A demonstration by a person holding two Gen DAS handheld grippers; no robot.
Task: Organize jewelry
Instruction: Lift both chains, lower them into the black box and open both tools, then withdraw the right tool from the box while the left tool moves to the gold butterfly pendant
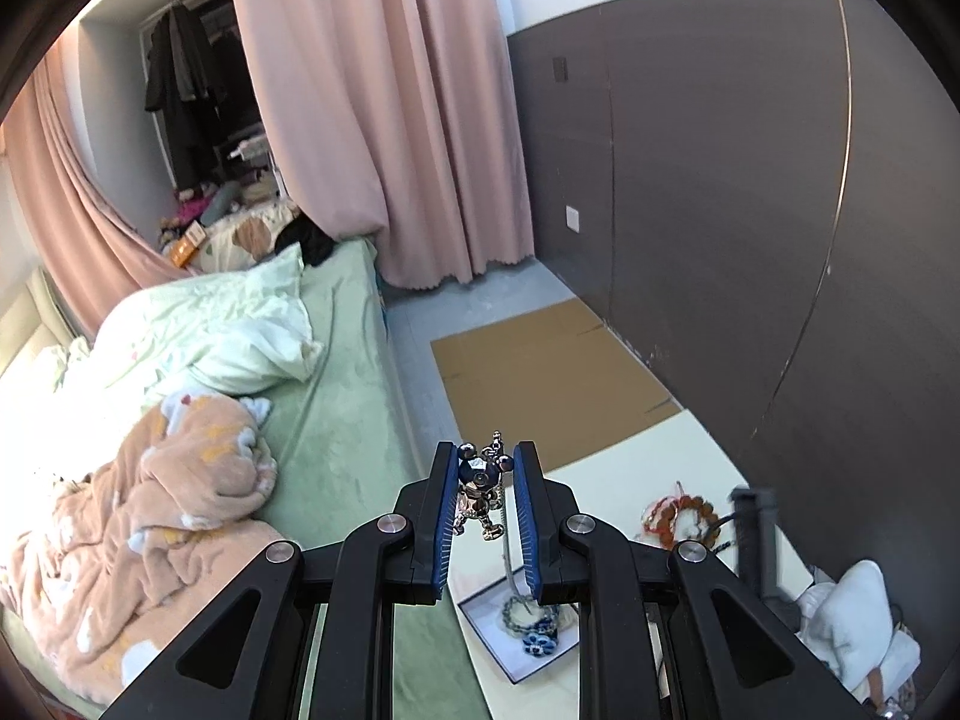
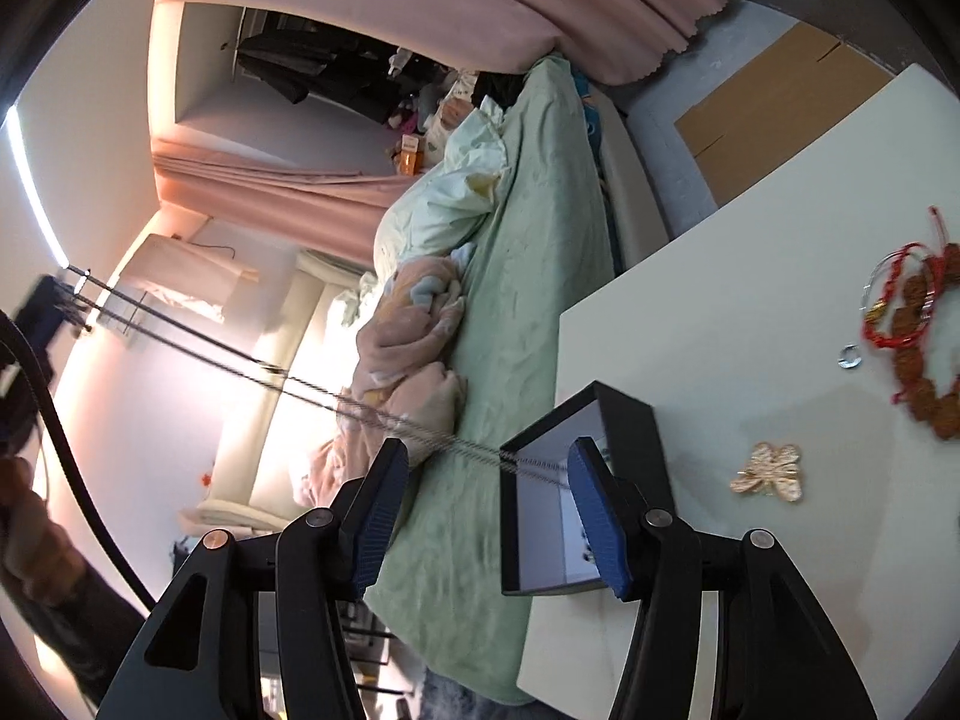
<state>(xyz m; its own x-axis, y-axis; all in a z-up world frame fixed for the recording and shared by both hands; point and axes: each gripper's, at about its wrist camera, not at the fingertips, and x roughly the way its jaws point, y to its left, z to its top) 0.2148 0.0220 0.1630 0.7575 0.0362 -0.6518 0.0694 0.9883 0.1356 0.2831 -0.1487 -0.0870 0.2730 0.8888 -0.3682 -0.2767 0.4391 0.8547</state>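
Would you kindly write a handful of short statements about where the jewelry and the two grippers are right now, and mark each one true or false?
1. The left gripper is shut on a silver bear pendant. True.
2. The right gripper grips the gold butterfly brooch. False: its jaws are open and the brooch lies on the white table.
3. A chain runs from the pendant into the black box. True.
4. The red cord bracelet lies inside the box. False: it lies on the table, apart from the box.
5. The box sits on the bed. False: it sits near the table's edge.
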